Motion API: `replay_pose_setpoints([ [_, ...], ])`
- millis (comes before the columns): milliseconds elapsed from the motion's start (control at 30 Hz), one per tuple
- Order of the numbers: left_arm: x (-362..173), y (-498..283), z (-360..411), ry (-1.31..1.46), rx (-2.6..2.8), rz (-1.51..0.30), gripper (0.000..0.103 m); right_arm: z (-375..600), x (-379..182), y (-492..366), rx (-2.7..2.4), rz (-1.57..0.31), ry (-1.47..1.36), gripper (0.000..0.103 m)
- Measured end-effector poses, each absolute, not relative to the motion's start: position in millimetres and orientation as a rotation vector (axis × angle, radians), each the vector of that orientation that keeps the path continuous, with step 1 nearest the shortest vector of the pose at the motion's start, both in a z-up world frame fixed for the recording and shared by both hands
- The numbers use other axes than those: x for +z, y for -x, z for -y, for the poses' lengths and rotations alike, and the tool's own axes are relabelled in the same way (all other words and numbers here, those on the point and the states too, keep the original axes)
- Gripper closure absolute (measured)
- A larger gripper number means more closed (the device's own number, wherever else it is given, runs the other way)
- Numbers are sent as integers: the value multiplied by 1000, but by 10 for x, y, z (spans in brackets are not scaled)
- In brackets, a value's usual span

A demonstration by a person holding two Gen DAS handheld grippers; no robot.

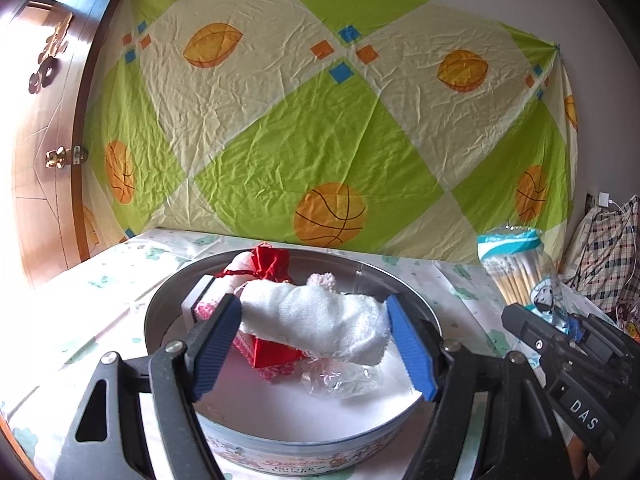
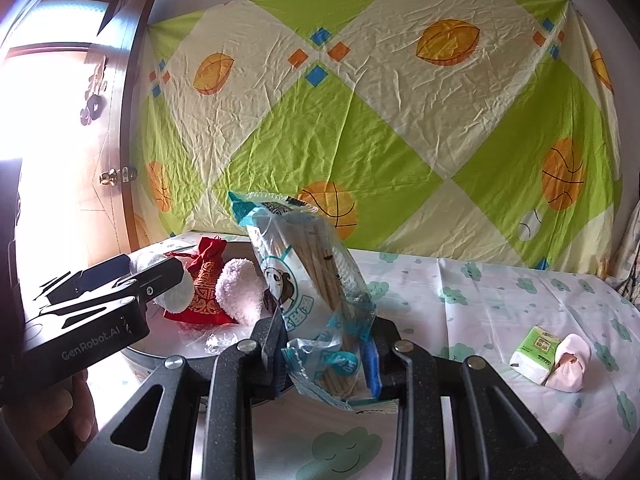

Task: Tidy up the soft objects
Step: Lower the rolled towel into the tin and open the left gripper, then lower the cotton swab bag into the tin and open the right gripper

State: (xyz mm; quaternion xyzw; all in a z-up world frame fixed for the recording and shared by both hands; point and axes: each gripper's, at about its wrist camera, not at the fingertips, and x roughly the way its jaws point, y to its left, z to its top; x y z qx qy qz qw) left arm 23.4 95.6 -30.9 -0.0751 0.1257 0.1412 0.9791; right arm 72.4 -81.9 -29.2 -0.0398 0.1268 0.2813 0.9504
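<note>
Cloud-print cloth lies clear far right of the tin, bounded by the hung sheet. A white towel is gripped over the tin by the left gripper; a swab bag is clamped by the right gripper.

A green and cream sheet printed with orange balls hangs on the wall behind the surface, which wears a cloud-patterned cloth. A wooden door stands left; checked fabric at right
</note>
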Motion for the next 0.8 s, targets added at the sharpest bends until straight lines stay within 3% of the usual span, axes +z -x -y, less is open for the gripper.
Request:
replay_pose_setpoints([
  [800,-258,-338,-1156,106,320,-308,28,574,-204,-831,612,-265,117,70],
])
